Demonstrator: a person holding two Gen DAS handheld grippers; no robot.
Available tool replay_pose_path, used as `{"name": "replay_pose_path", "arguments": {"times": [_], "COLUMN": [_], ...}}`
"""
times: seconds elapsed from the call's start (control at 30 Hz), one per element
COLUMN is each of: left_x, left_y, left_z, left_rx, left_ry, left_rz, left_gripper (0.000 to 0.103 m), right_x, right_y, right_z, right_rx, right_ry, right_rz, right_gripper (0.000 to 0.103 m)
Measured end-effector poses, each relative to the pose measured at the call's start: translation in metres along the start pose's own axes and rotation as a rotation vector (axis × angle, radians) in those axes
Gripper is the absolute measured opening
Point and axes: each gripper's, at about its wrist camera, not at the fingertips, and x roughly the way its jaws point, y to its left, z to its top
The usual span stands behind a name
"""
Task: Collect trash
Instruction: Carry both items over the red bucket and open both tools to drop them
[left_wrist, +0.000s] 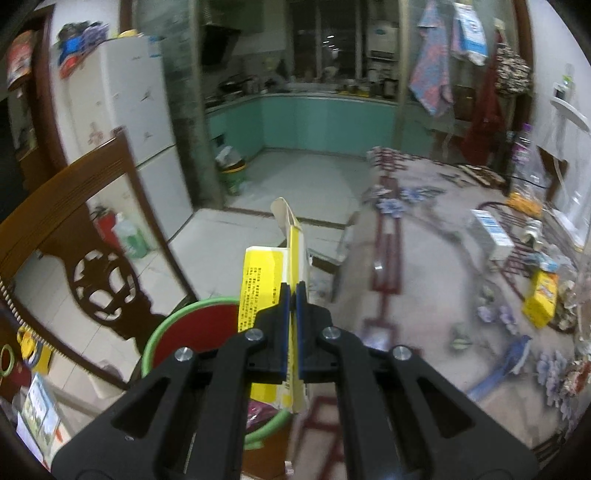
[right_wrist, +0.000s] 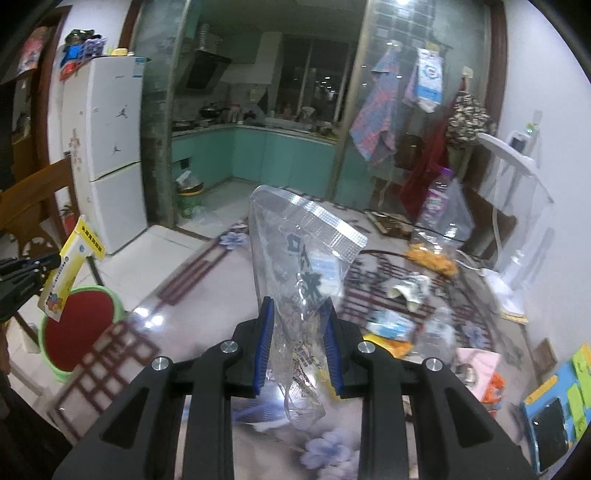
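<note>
Between the blue pads of the left tool (left_wrist: 293, 291) a flattened yellow carton (left_wrist: 271, 280) is pinched edge-on, the jaws nearly touching on its thin flap; it hangs above the green-rimmed bin (left_wrist: 192, 332) that stands on the floor just off the desk's left edge. From the right wrist view the same carton (right_wrist: 68, 273) shows its printed face, tilted over the bin (right_wrist: 79, 325), with the left tool (right_wrist: 26, 273) coming in from the left border. The right tool (right_wrist: 297, 314) is closed on a crumpled clear plastic bag (right_wrist: 301, 254) with dark lettering, which stands upright out of its jaws above the desk (right_wrist: 207, 291).

Further out on the flowered desk cover lie more scraps: a white and blue box (left_wrist: 489, 232), a small yellow box (left_wrist: 541, 299), a blue comb-like thing (left_wrist: 498, 365), crumpled paper (right_wrist: 408, 288) and a blue and white packet (right_wrist: 391, 325). A purple-labelled bottle (right_wrist: 439, 199) stands near the far edge, beside a white fan (right_wrist: 513, 221). A carved wooden chair back (left_wrist: 85, 236) rises left of the bin, close against it.

The bin holds a red liner; nothing else can be made out inside it, and the carton and left tool hide part of its rim. A second green bin (left_wrist: 232, 173) in the kitchen doorway is stuffed with pale rubbish. The desk's right side is motion-blurred, so the smaller items there are hard to identify.
</note>
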Motion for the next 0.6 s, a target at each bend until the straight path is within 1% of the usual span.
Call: {"name": "replay_pose_path", "arguments": {"times": [0.07, 0.13, 0.2, 0.27, 0.33, 0.47, 0.53, 0.6], "left_x": [0.001, 0.003, 0.005, 0.007, 0.010, 0.018, 0.021, 0.023], "left_y": [0.014, 0.029, 0.038, 0.046, 0.057, 0.074, 0.085, 0.093], "left_z": [-0.003, -0.005, -0.007, -0.009, -0.012, -0.018, -0.021, -0.022], "left_rx": [-0.024, -0.057, -0.068, -0.078, -0.098, -0.128, -0.158, -0.183], "left_ry": [0.009, 0.020, 0.030, 0.039, 0.051, 0.085, 0.097, 0.104], "left_rz": [0.028, 0.048, 0.074, 0.088, 0.091, 0.112, 0.123, 0.137], "left_gripper": [0.003, 0.003, 0.003, 0.003, 0.003, 0.003, 0.003, 0.003], "right_x": [0.006, 0.015, 0.025, 0.041, 0.055, 0.082, 0.097, 0.111], "right_y": [0.011, 0.029, 0.048, 0.074, 0.094, 0.138, 0.156, 0.172], "right_z": [0.003, 0.008, 0.011, 0.017, 0.022, 0.028, 0.030, 0.032], "right_rx": [0.012, 0.043, 0.053, 0.072, 0.093, 0.115, 0.128, 0.141], "right_ry": [0.007, 0.014, 0.027, 0.051, 0.080, 0.166, 0.211, 0.250], "right_rz": [0.044, 0.121, 0.179, 0.264, 0.344, 0.517, 0.588, 0.635], "right_gripper": [0.025, 0.025, 0.025, 0.025, 0.025, 0.025, 0.025, 0.026]}}
